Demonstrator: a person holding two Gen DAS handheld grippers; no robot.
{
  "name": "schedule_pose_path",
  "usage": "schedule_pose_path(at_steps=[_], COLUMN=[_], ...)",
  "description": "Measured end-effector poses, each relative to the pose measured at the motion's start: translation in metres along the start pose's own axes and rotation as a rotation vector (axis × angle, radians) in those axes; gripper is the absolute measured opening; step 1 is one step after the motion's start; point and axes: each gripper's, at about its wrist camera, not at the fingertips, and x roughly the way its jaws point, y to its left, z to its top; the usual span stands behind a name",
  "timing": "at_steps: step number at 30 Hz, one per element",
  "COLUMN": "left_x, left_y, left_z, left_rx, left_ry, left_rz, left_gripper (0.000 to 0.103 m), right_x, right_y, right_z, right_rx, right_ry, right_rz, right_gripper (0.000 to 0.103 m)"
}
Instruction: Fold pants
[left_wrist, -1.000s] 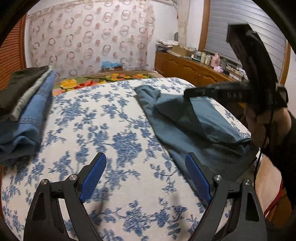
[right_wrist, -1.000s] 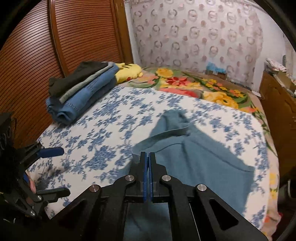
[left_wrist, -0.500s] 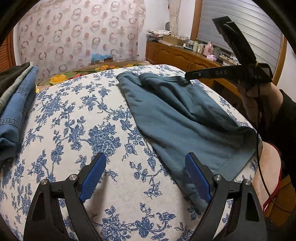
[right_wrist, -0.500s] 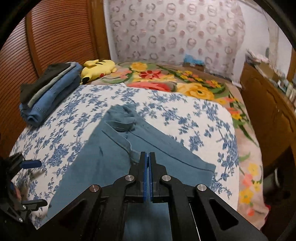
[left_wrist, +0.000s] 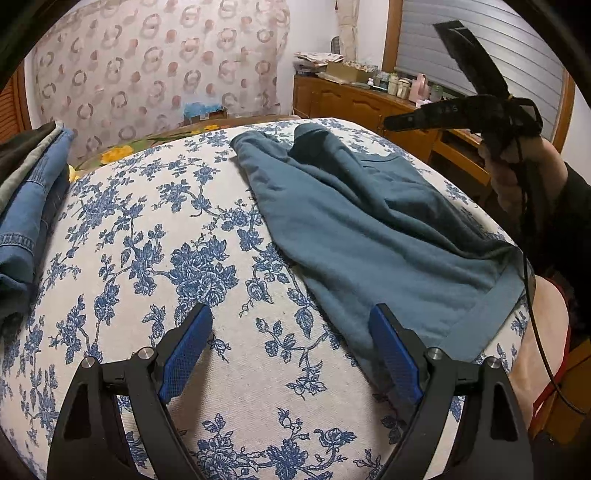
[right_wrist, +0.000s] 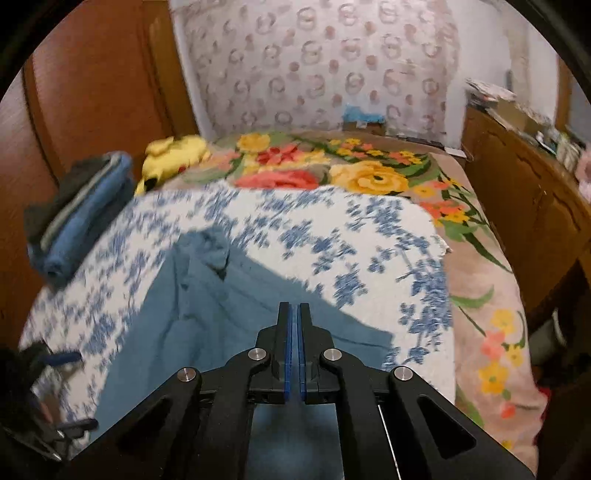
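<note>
Teal pants (left_wrist: 369, 229) lie spread and wrinkled on the right half of the bed, with the waistband hem toward me; they show too in the right wrist view (right_wrist: 192, 314). My left gripper (left_wrist: 289, 312) hovers open just above the bedcover, its right pad (left_wrist: 395, 354) at the pants' near left edge and nothing between the pads. A hand holds my right gripper (left_wrist: 388, 122) in the air over the pants' far right side. In its own view the right gripper (right_wrist: 294, 306) shows a thin gap; its jaws are opening and no cloth is between them.
A blue-flowered white cover (left_wrist: 166, 240) lies over the bed. A stack of folded clothes (left_wrist: 29, 206) sits at its left edge, by a yellow plush toy (right_wrist: 173, 155). A bright floral blanket (right_wrist: 369, 177) lies beyond. A wooden dresser (left_wrist: 369, 103) lines the right wall.
The right gripper carried a lifted layer of the pants over to the right, laid it flat and let go; its pads have parted slightly. The left gripper edged closer to the pants.
</note>
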Motion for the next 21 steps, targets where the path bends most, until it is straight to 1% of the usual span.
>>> schedule_pose_path(at_steps=[1, 2, 4, 8, 10, 14, 18, 19, 20, 21], left_x=[0.0, 0.0, 0.0, -0.001, -0.001, -0.003, -0.003, -0.004, -0.004, -0.004], left_y=[0.0, 0.0, 0.0, 0.0, 0.001, 0.0, -0.001, -0.001, -0.001, -0.001], left_z=[0.0, 0.0, 0.0, -0.001, -0.001, -0.002, -0.002, -0.003, -0.003, -0.003], left_rx=[-0.001, -0.001, -0.001, -0.005, -0.008, -0.005, -0.003, -0.003, -0.004, -0.006], left_ry=[-0.001, -0.002, -0.003, -0.012, -0.017, -0.022, -0.022, -0.023, -0.025, -0.029], left_rz=[0.0, 0.0, 0.0, -0.003, -0.002, 0.0, 0.0, 0.001, 0.001, 0.003], left_gripper=[0.088, 0.088, 0.088, 0.088, 0.088, 0.088, 0.088, 0.088, 0.088, 0.088], right_x=[0.0, 0.001, 0.005, 0.02, 0.03, 0.043, 0.052, 0.053, 0.053, 0.053], right_y=[-0.003, -0.006, -0.008, -0.007, -0.003, 0.007, 0.014, 0.014, 0.016, 0.018], right_z=[-0.001, -0.004, -0.009, -0.02, -0.024, -0.025, -0.021, -0.021, -0.021, -0.021], right_rx=[0.005, 0.007, 0.012, 0.015, 0.019, -0.002, -0.027, -0.031, -0.039, -0.055], right_ry=[0.0, 0.004, 0.022, 0.081, 0.107, 0.13, 0.134, 0.137, 0.147, 0.153], right_rz=[-0.004, 0.001, 0.006, 0.029, 0.061, 0.092, 0.09, 0.092, 0.096, 0.092], right_gripper=[0.023, 0.03, 0.033, 0.033, 0.033, 0.033, 0.033, 0.025, 0.012, 0.009])
